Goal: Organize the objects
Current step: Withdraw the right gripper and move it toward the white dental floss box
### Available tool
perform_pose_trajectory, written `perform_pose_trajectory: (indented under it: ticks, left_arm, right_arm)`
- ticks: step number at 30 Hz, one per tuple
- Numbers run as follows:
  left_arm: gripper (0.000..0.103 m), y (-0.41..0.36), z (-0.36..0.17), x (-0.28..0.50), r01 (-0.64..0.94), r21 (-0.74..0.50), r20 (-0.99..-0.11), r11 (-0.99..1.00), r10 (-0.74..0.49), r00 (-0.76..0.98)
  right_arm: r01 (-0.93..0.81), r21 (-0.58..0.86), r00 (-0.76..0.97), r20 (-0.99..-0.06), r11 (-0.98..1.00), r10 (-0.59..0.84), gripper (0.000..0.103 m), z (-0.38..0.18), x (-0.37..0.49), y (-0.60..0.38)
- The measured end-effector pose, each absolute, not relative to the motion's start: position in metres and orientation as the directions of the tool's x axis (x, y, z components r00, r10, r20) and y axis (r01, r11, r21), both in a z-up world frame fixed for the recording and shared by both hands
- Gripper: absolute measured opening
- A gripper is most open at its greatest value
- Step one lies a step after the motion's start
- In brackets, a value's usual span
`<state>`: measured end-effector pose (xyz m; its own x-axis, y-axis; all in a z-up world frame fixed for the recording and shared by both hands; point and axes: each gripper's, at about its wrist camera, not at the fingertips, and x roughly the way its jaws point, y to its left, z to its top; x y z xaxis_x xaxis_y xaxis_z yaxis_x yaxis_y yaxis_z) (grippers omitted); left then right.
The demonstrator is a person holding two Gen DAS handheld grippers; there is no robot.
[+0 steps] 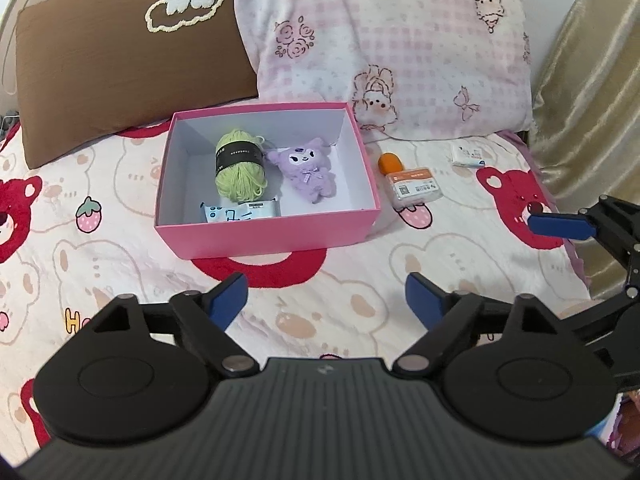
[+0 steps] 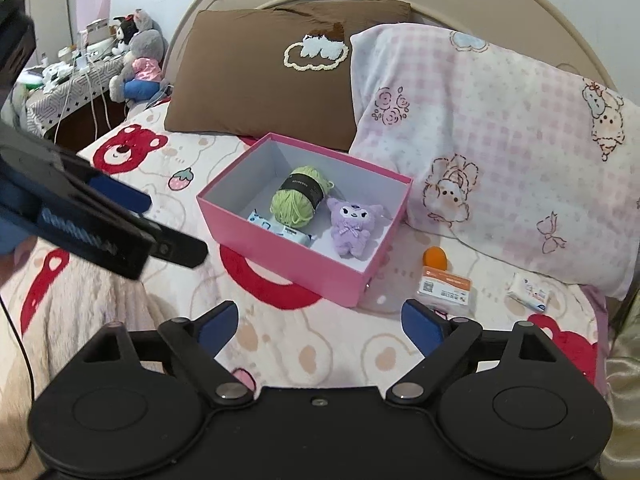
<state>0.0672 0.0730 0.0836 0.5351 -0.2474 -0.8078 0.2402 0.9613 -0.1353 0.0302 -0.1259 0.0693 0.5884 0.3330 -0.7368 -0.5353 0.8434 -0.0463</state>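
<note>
Both grippers stand nearest the cameras, each with its blue-padded jaws spread wide and nothing between them: the left gripper over the bear-print bedspread in front of the pink box, the right gripper off the box's near right corner.

Contents of the box, viewed from the bedside:
- green yarn ball, black label band around its middle, toward the back left;
- purple plush toy, just beside the yarn on its right;
- tissue pack, flat against the near wall.

Items outside the box, to its right on the bedspread:
- orange ball-like object, near the box;
- flat packet with an orange label, touching or just beside the orange object;
- small white and blue pack, farther right, at the foot of the pink checked pillow.

Judged procedure: the step in hand is probably collecting one of these three, and the right gripper is the better placed. Approach the packet from above, jaws aligned across its short side, and press lightly into the soft bedding so that both pads get below its edges. Take care not to nudge the round orange object, which may roll. Release over the bare floor at the box's right side.
</note>
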Motion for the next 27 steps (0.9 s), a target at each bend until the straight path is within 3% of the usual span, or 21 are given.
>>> perform_pose_trajectory:
  ticks: [4, 8, 21, 27]
  left_arm:
    - [0.099, 0.063, 0.084, 0.061, 0.26, -0.119, -0.81, 0.958, -0.245, 0.532]
    - [0.102, 0.048, 0.079, 0.056, 0.295, -0.1, -0.814, 0.95, -0.248, 0.525]
    - [0.102, 0.001, 0.07, 0.071, 0.328, -0.114, -0.836, 0.938, -0.269, 0.478]
    - [0.102, -0.015, 0.069, 0.082, 0.323, -0.123, -0.772, 0.938, -0.295, 0.564]
  right_arm:
    - [-0.56, -0.039, 0.585, -0.726, 0.828, 0.361, 0.093, 0.066, 0.025, -0.144]
    - [-0.575, 0.008, 0.575, -0.708, 0.818, 0.411, 0.094, 0.062, 0.023, -0.162]
    - [-0.567, -0.004, 0.627, -0.651, 0.824, 0.428, 0.094, 0.049, 0.031, -0.204]
    - [-0.571, -0.035, 0.688, -0.565, 0.82, 0.455, 0.094, 0.034, 0.043, -0.216]
